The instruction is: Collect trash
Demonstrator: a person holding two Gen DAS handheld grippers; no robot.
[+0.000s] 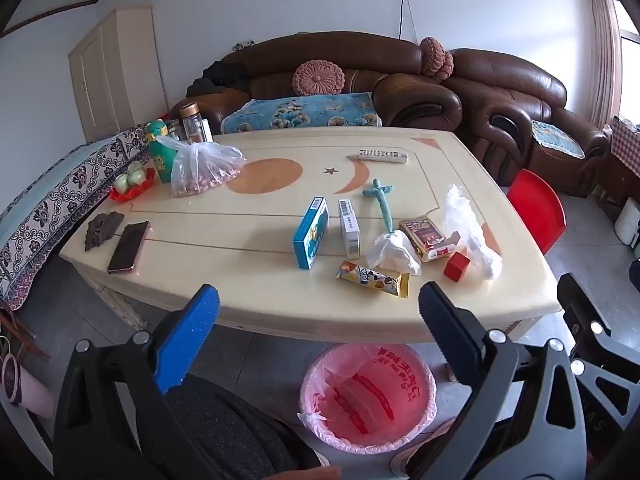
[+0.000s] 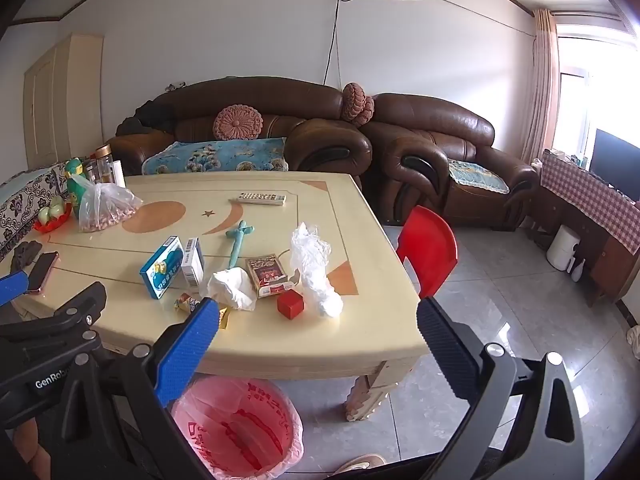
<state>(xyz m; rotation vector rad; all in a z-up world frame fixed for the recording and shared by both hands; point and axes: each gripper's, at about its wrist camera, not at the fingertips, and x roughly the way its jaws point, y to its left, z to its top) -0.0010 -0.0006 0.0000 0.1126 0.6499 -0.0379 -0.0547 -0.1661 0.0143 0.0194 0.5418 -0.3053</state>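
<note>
We hold both sets of tongs wide apart and empty, short of the near edge of the cream bench (image 1: 248, 304), angled down over a pink-lined waste bin (image 1: 368, 394) that stands on the floor just below that edge. The left tongs (image 1: 320, 320) face the middle of the clutter; the right tongs (image 2: 320, 322) sit further right, level with the bench's near right corner.

The trash lies in a loose group at the near right of the bench. Nearest us is a snack wrapper (image 1: 372, 279), flat and glossy; we judge it light and slippery, best pinched across its narrow width near one crimped end. Just beyond it a crumpled white tissue (image 1: 394, 254) rests against the foot of a teal toy sword (image 1: 380, 204); it should be soft and nearly weightless, so a squeeze through its bulk would do. To the right, a crumpled clear plastic bag (image 1: 474, 236) stands tall beside a small red block (image 1: 456, 266); it looks springy and slick, and we would close on its dense lower bunch. An opened cigarette pack (image 1: 428, 238) lies between tissue and bag, stiff enough to take by its long sides.

The two upright boxes (image 1: 312, 234), the phone (image 1: 129, 246) and the remote (image 1: 383, 156) look like keepers.
</note>
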